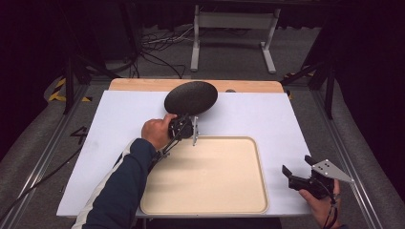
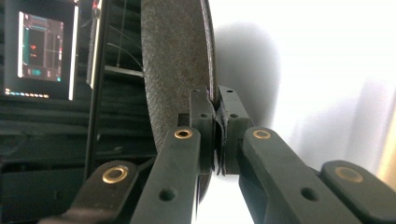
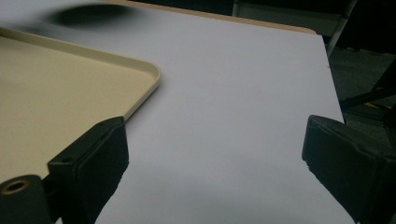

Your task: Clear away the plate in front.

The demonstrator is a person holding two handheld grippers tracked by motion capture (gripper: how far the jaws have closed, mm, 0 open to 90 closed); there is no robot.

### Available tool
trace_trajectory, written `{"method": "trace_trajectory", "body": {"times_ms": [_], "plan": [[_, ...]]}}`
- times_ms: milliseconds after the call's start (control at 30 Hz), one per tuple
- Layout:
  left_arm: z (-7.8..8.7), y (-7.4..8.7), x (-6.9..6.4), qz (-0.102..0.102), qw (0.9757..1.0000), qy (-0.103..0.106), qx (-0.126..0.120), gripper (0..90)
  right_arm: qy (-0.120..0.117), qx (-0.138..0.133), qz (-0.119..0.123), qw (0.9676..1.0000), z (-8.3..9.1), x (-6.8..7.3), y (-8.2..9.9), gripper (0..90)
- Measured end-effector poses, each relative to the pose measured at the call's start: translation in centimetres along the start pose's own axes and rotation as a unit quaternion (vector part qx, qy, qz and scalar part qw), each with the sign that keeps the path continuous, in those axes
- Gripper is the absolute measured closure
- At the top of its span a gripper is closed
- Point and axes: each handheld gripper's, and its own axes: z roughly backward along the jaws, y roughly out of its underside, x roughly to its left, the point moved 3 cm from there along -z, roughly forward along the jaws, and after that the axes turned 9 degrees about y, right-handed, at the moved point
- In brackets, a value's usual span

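A dark, round, rough-textured disc (image 1: 191, 97) is held above the far middle of the counter (image 1: 267, 119), pinched at its near rim by the left gripper (image 1: 184, 125). It looks thin, stiff and probably light; the rim seems the natural hold, though a tilt could let it slip. The right gripper (image 1: 297, 175) is spread open near the counter's near right corner. A beige tray (image 1: 210, 179) lies at the near edge. The counter is covered in white; a dark room with cables lies beyond.

We see a lab or recording studio: black curtains (image 1: 43, 38), aluminium rails (image 1: 356, 162), floor cables (image 1: 157, 47), monitor (image 2: 41, 51).
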Motion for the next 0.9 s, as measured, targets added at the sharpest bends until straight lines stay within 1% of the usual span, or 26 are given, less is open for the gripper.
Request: {"method": "trace_trajectory", "body": {"times_ms": [33,100,133,167,267,367,433,567,600,633,667,700,733,767,800,867,900], "plan": [[0.3,0.0,0.0,-0.003,1.0000,0.001,-0.002,86.9,-0.001,-0.001,0.000,1.0000,0.0,0.0,0.0,7.7],[1.0,0.1,-0.3,-0.017,0.9998,-0.006,0.003,87.1,-0.003,-0.002,0.002,1.0000,0.1,0.1,-0.1,7.7],[1.0,0.1,-0.3,-0.017,0.9998,-0.006,0.003,87.1,-0.003,-0.002,0.002,1.0000,0.1,0.1,-0.1,7.7],[1.9,0.1,-0.3,-0.019,0.9998,-0.009,-0.002,87.1,-0.002,-0.002,0.002,1.0000,0.1,0.1,-0.1,7.7],[3.2,0.2,-0.4,-0.014,0.9997,-0.010,-0.014,86.9,-0.003,-0.002,0.003,1.0000,0.1,0.2,-0.2,7.7],[4.0,0.3,-0.5,-0.011,0.9997,-0.012,-0.020,86.9,-0.005,-0.001,0.006,1.0000,0.1,0.3,-0.2,7.7],[4.9,0.2,-0.7,-0.012,0.9995,-0.013,-0.025,86.9,-0.005,-0.001,0.006,1.0000,0.2,0.4,-0.2,7.7],[6.9,0.0,-1.2,-0.013,0.9988,-0.015,-0.045,87.0,-0.005,-0.003,0.005,1.0000,0.2,0.3,-0.2,7.7],[6.9,0.0,-1.2,-0.013,0.9988,-0.015,-0.045,86.9,-0.005,-0.003,0.005,1.0000,0.2,0.3,-0.2,7.7],[7.7,-0.1,-1.5,-0.014,0.9984,-0.014,-0.053,87.0,-0.005,-0.002,0.005,1.0000,0.3,0.3,-0.3,7.7],[7.7,-0.1,-1.5,-0.014,0.9984,-0.014,-0.053,87.0,-0.005,-0.002,0.005,1.0000,0.3,0.3,-0.3,7.7],[8.3,-0.1,-1.6,-0.015,0.9981,-0.017,-0.057,87.0,-0.006,-0.003,0.006,1.0000,0.3,0.3,-0.3,7.7],[8.9,-0.2,-1.9,-0.014,0.9977,-0.014,-0.065,86.9,-0.006,-0.003,0.006,1.0000,0.3,0.3,-0.3,7.7],[9.6,-0.3,-2.2,-0.018,0.9972,-0.017,-0.070,86.8,-0.006,-0.003,0.008,0.9999,0.3,0.4,-0.3,7.7],[9.6,-0.3,-2.2,-0.018,0.9972,-0.017,-0.070,86.9,-0.006,-0.003,0.008,0.9999,0.3,0.4,-0.3,7.7],[10.8,-0.5,-2.9,-0.026,0.9961,-0.019,-0.082,86.8,-0.007,-0.005,0.008,0.9999,0.4,0.4,-0.4,7.7],[11.2,-0.6,-3.1,-0.027,0.9962,-0.017,-0.081,86.9,-0.007,-0.004,0.008,0.9999,0.4,0.4,-0.4,7.7]]}}
